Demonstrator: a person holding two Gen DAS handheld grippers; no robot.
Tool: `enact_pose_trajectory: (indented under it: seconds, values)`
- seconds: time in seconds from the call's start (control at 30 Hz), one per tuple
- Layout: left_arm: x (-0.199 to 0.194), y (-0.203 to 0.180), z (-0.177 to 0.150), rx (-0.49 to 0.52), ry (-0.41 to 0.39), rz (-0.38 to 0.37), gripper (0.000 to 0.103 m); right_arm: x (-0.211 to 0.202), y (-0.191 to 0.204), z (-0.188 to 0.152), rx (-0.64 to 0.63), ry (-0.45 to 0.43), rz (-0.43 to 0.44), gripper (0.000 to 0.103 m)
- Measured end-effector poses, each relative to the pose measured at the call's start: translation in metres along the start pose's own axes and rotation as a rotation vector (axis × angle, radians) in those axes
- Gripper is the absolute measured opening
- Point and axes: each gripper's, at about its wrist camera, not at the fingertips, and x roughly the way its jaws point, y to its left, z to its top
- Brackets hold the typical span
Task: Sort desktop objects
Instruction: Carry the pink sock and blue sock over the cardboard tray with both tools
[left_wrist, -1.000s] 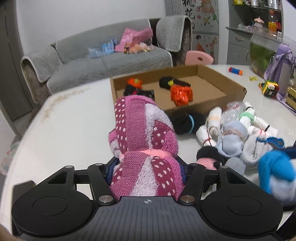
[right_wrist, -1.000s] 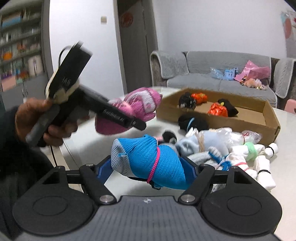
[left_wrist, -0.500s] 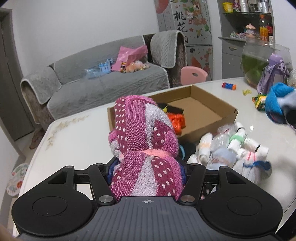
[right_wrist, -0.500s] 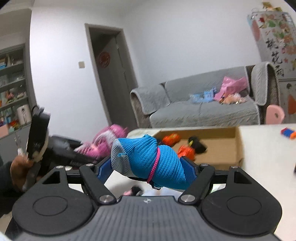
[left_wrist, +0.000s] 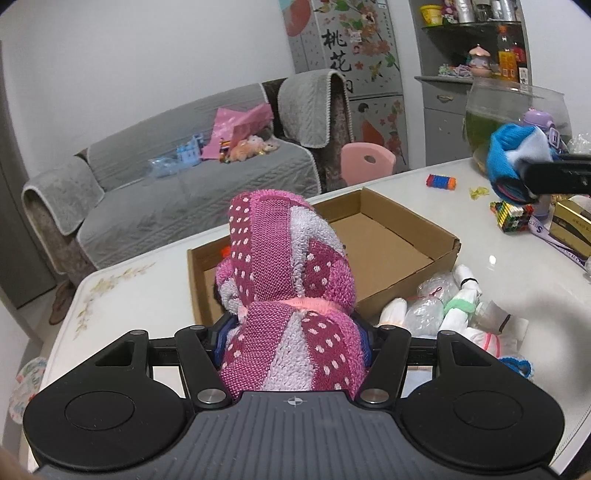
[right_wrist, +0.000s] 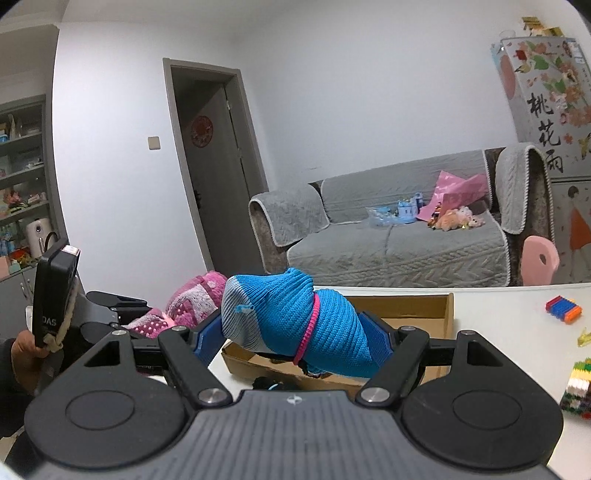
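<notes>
My left gripper (left_wrist: 293, 334) is shut on a pink and white dotted sock roll (left_wrist: 284, 280), held up above the near left corner of the open cardboard box (left_wrist: 399, 236). The roll hides most of what lies in the box. My right gripper (right_wrist: 295, 338) is shut on a blue sock roll (right_wrist: 291, 321) with a pink band, lifted over the box (right_wrist: 421, 306). The left wrist view shows that blue roll (left_wrist: 511, 162) high at the right. A pile of white and clear sock rolls (left_wrist: 450, 310) lies on the table in front of the box.
On the white table (left_wrist: 147, 291) sit a small coloured brick (left_wrist: 440, 181), a multicoloured cube (left_wrist: 511, 214), a glass fishbowl (left_wrist: 509, 110) and a box at the right edge. A grey sofa (left_wrist: 177, 192) and pink chair (left_wrist: 367, 162) stand beyond the table. A hand (right_wrist: 26, 354) holds the left gripper.
Both grippers have risen with their sock rolls still held. The box and sock pile now sit lower and nearer in the left view; the right view has swung up toward the sofa and door.
</notes>
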Motion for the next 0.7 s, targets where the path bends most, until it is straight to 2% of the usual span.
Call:
enact_pose_trajectory:
  seconds: [0.37, 0.7]
  values:
    - [0.04, -0.001, 0.02, 0.015, 0.022, -0.027, 0.066, 0.023, -0.011, 0.008, -0.013, 0.048, -0.006, 0.074]
    - [0.08, 0.011, 0.038, -0.012, 0.049, -0.023, 0.066, 0.048, -0.028, 0.008, 0.004, 0.093, -0.019, 0.074]
